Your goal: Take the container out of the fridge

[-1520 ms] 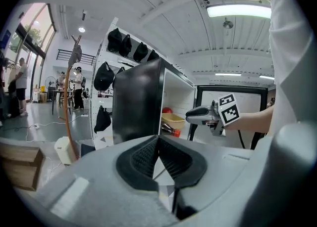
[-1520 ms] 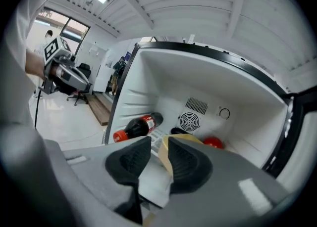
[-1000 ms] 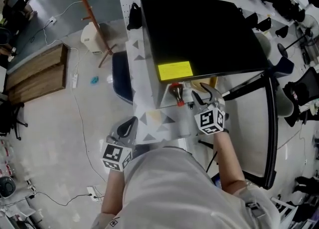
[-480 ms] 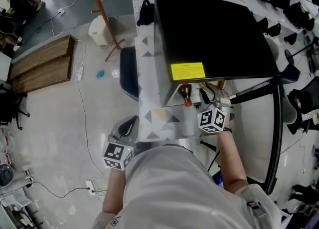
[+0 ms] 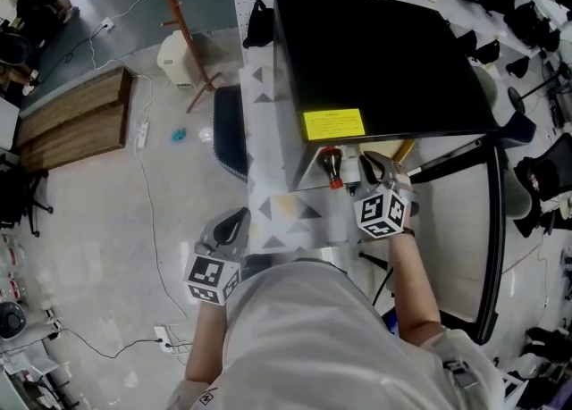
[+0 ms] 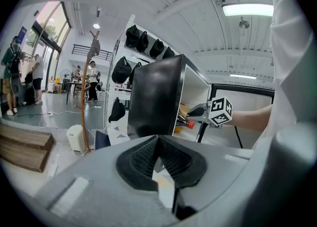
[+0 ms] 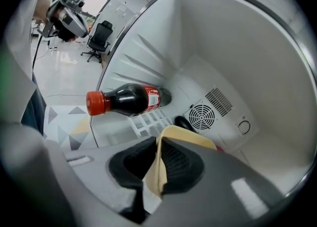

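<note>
Container [image 7: 188,138]: tan, thin-walled, inside the fridge [image 7: 223,38]. Its near rim stands between the fingers [image 7: 181,164] of the right gripper [image 7: 159,144], which are closing onto it, likely as the hold for drawing it out. Cola bottle [image 7: 130,98]: lying beyond and left of those fingers, untouched. Left gripper [image 6: 158,144]: outside the fridge, fingers together on nothing, apparently kept in reserve.

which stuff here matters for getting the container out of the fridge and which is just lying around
In the job: fridge, yellow container, right hand-held gripper (jaws closing on the container's rim).

Just lying about: cola bottle, left hand-held gripper (shut, empty), coat stand, wooden box.
</note>
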`<act>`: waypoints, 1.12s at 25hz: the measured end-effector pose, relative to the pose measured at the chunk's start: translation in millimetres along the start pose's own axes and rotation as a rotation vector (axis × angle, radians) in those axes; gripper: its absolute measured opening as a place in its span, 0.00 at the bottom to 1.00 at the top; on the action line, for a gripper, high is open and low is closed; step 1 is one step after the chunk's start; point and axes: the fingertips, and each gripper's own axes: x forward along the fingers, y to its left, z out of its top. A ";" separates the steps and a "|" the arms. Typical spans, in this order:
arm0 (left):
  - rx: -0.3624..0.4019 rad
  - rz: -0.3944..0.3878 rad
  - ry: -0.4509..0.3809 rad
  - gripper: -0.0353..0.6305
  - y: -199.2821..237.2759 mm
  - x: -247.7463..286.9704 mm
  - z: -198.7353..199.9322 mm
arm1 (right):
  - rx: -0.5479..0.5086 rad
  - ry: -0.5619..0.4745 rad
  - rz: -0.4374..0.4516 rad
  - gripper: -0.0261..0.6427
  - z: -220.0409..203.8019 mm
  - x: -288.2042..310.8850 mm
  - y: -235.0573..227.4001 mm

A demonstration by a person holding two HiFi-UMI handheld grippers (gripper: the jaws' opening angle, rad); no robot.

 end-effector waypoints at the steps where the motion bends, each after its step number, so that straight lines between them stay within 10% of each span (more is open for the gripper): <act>1: 0.002 -0.002 0.000 0.07 -1.0 0.0 -0.2 | 0.022 -0.008 0.007 0.09 1.5 -1.9 0.5; 28: 0.089 -0.376 0.009 0.07 -88.2 60.2 11.6 | 0.624 -0.244 -0.038 0.07 -4.9 -124.1 8.3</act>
